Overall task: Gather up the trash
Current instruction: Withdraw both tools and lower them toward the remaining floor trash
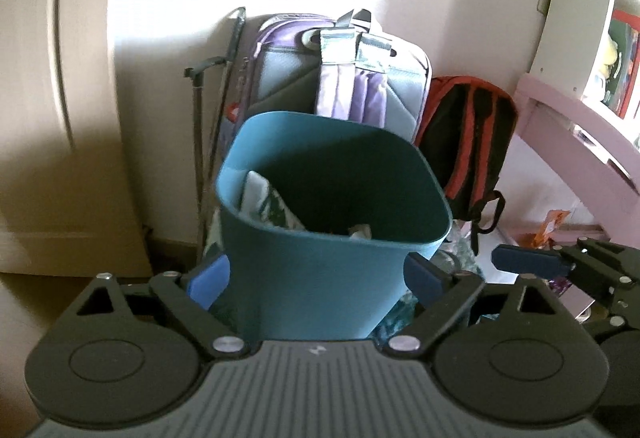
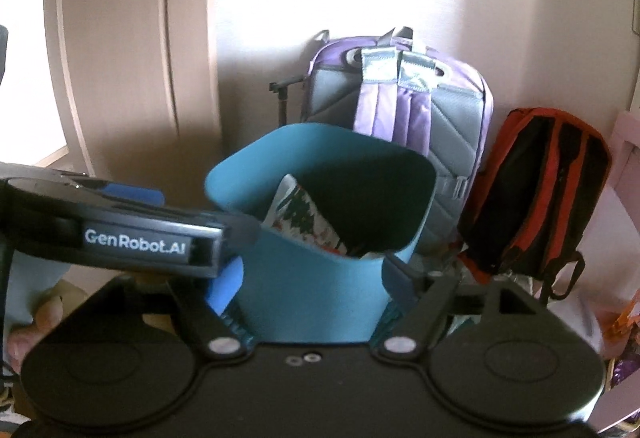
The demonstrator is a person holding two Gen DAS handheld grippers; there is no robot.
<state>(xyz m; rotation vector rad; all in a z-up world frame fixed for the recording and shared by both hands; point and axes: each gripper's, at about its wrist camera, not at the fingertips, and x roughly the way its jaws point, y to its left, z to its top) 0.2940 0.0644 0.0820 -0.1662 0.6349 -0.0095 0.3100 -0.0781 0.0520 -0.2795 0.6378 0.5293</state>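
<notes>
Bedroom floor by a closed door [image 2: 132, 38] sets the scene. Nearest, both tools frame a teal trash bin [image 1: 320, 246]: the left gripper [image 1: 316, 280] and the right gripper [image 2: 310, 278] each have their jaws spread wide on either side of its lower wall, seemingly empty. Inside the bin leans a printed wrapper [image 2: 308, 222]. Behind stand a purple backpack [image 1: 348, 78] and a red-black backpack [image 1: 468, 142]. Judging by this, a drop-off looks finished; next comes finding loose litter, perhaps the orange packet [image 1: 554, 224].
</notes>
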